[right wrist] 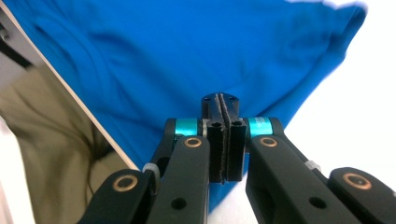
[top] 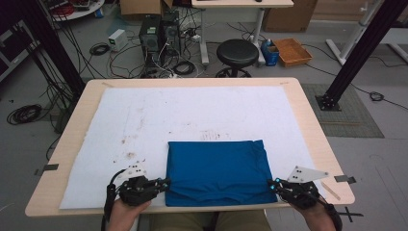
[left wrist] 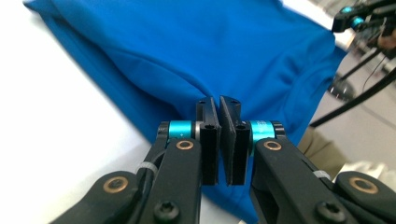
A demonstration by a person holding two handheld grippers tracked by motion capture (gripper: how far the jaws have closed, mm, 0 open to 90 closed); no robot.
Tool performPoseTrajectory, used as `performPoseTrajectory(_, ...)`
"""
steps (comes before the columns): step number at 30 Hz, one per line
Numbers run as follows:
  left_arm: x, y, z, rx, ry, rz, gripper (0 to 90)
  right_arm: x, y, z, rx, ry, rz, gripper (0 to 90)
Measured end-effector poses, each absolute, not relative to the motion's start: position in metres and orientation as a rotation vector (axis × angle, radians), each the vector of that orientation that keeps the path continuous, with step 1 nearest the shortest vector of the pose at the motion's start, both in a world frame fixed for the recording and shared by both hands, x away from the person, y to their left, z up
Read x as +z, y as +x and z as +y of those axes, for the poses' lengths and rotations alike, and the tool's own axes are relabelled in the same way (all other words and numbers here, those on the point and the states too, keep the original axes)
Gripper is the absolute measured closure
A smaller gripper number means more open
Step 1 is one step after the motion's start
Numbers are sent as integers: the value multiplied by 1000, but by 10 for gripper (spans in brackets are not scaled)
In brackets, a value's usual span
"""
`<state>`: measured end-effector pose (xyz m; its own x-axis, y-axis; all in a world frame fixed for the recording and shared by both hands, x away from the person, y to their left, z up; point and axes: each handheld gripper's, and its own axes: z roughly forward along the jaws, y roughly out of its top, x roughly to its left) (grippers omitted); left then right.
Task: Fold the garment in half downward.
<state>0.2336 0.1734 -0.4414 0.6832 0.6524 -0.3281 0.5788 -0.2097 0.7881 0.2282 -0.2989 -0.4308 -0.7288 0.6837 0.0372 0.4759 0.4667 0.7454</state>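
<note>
Both jaws pressed together and empty, the left gripper [top: 163, 183] and right gripper [top: 273, 184] flank a folded blue shirt [top: 216, 171] squared along the counter's [top: 308, 120] near edge, apparently ready for another fold.

Ahead of the grippers, a white sheet [top: 192, 110] is covering a light wooden table [top: 312, 130]. Beyond the table's far edge, a black round stool [top: 237, 52] is standing on a grey floor [top: 380, 154], with computer towers [top: 159, 32] and tangled cables [top: 120, 57] lying far left, and an orange tray [top: 292, 51] sitting far right.
</note>
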Motion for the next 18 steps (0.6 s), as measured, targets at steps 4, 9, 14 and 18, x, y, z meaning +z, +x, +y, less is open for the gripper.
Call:
performPoseTrajectory(4, -442, 236, 168, 100, 1889, 982, 637, -435, 232, -299, 1105, 1020, 2462, 750)
performPoseTrajectory(9, -424, 254, 170, 239, 1805, 1004, 482, -426, 247, -305, 1228, 1095, 2269, 440)
performPoseTrajectory(14, -416, 308, 161, 413, 1763, 1103, 470, -424, 297, -304, 1187, 1237, 2061, 456)
performPoseTrajectory(18, -430, 342, 154, 458, 1796, 1199, 485, -431, 334, -294, 1199, 1242, 2085, 547)
